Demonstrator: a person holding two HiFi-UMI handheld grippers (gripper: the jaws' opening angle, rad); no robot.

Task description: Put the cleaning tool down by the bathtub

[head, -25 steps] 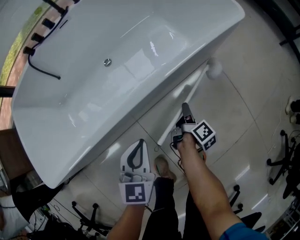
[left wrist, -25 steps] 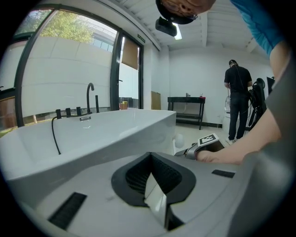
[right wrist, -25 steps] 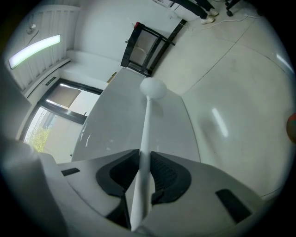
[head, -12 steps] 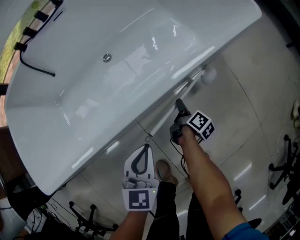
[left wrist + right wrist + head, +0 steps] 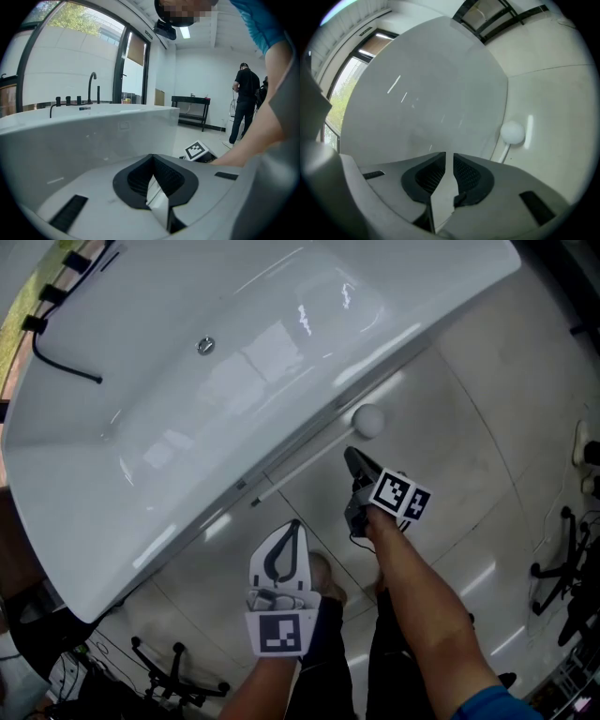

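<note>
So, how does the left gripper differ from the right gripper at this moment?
The left gripper has its fingers shut together; the right gripper shows a narrow gap, with its fingers closing. The right gripper is near the cleaning tool's round head; the left gripper is nearer its handle end. Both hold nothing and face the bathtub.
</note>
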